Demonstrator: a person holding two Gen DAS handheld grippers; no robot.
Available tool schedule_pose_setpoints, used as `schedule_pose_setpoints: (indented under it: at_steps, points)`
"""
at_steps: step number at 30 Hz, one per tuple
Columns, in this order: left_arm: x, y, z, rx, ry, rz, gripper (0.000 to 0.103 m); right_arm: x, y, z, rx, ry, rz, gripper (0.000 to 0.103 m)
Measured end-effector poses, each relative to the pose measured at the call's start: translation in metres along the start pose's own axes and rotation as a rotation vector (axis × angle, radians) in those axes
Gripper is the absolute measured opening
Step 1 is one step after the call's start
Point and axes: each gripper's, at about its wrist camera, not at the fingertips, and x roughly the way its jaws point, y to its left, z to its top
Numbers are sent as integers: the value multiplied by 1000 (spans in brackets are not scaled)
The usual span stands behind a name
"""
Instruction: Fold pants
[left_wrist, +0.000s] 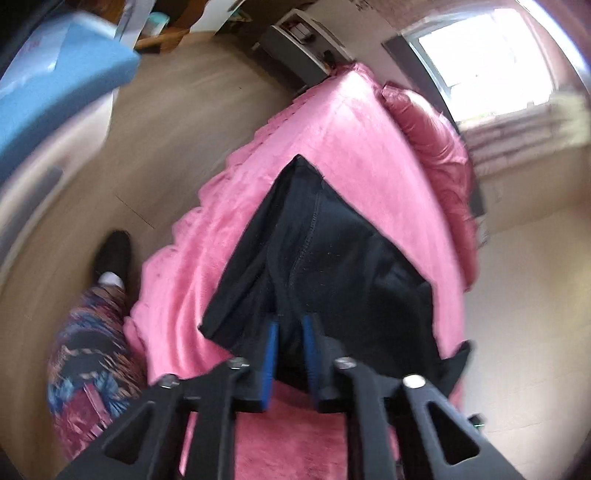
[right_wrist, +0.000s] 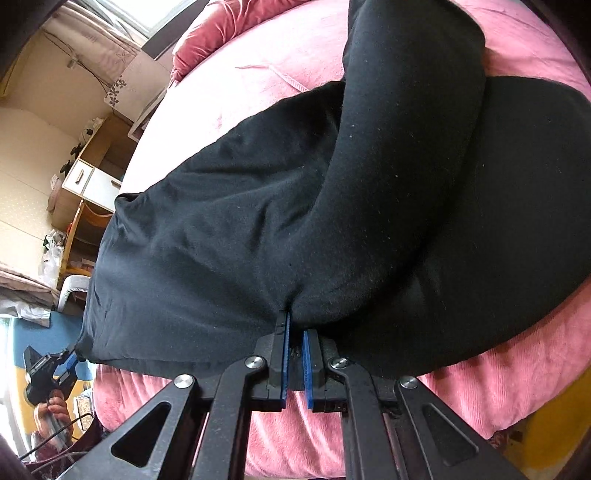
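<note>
The black pants (right_wrist: 332, 206) lie on the pink bedspread (left_wrist: 332, 140) of the bed, partly lifted at the near edge, with one leg doubled back over the rest of the cloth so that a thick fold runs up the middle in the right wrist view. The right gripper (right_wrist: 294, 332) pinches the near edge of that fold: its blue-padded fingers (right_wrist: 283, 354) stand only a narrow gap apart, with a tuck of black cloth caught between their tips. The left gripper (left_wrist: 290, 332) holds another part of the pants' edge, its blue fingers (left_wrist: 271, 354) a little wider apart and closed on a bunch of cloth, a stitched seam (left_wrist: 310, 229) running away from them over the fabric. In the right wrist view the left gripper (right_wrist: 72, 356) shows at the pants' far left corner, gripped by a hand (right_wrist: 55, 410). Beyond the pants, at the head of the bed, lies a darker pink pillow (left_wrist: 436, 147), with a bright window (left_wrist: 487, 55) behind it. Beside the bed, left of the pants, a patterned trouser leg (left_wrist: 92, 350) and a dark shoe (left_wrist: 114, 254) stand on the wooden floor (left_wrist: 166, 147).
</note>
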Motion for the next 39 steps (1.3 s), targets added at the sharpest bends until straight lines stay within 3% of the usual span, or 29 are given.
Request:
schedule_pose_setpoints:
  at_steps: [4,7,9,10,11,12,15,18,21,28,33,36,39]
  points:
    - [-1,-7,9,63,-28,122,7,-15,4,0,-10,-15,30,6]
    - [9,0,10,90,13,224,7,-26,8,-4,-45,-20,44,6]
    - [15,0,6,99,42,284,14,-19,6,-7,-44,0,28,6]
    - [14,0,5,91,35,309,23,-14,4,-7,-35,12,29,8]
    - [11,-2,4,88,17,346,30,-12,2,-7,-25,18,43,11]
    - [7,-5,4,95,-1,368,30,-12,0,-6,-14,21,51,12]
    - [-13,-21,2,126,-99,415,30,-24,-11,0,8,0,83,28]
    - [-31,-45,3,171,-185,355,30,-52,-30,12,34,-80,97,30]
    - [-26,-79,-5,264,-182,251,30,-74,-57,35,110,-179,68,31]
    - [31,-151,-51,486,39,47,30,-83,-120,103,306,-339,-4,33]
    - [74,-180,-94,618,228,17,30,-66,-153,154,414,-378,-30,33]
    - [90,-189,-104,647,288,19,30,-48,-165,177,449,-362,-37,53]
    - [98,-193,-102,646,307,29,30,-30,-175,194,490,-346,-63,54]
